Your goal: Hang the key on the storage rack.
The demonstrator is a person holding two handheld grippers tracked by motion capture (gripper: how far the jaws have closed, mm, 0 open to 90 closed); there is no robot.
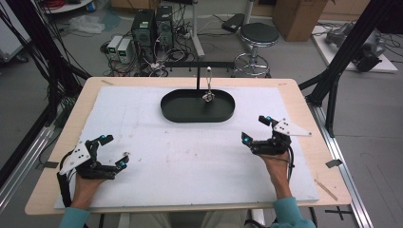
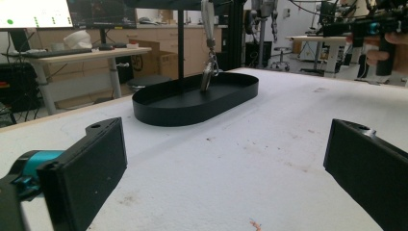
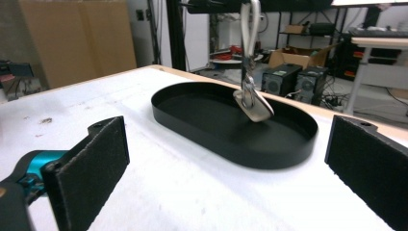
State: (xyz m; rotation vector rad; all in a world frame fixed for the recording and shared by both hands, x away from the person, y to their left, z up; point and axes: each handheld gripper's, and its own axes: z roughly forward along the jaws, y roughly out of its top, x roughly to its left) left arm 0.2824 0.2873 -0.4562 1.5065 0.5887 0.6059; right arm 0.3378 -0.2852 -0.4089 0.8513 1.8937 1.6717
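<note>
I judge the work barely begun: the metal clip point(image 1: 208, 96) hangs from its strap over the black tray point(image 1: 173, 111) at upper centre of the high view, untouched. My left gripper point(image 1: 114, 153) sits at lower left, my right gripper point(image 1: 255, 129) at right of centre, both well short of the tray. Both have jaws spread wide, holding and touching nothing. Reaching in and taking the clip remains.

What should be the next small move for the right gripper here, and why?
Probably move the right gripper forward toward the metal clip that hangs over the black tray. Both the right gripper and the left gripper are open, hold nothing, and sit well short of the tray, and the right one is nearer to the clip.
</note>
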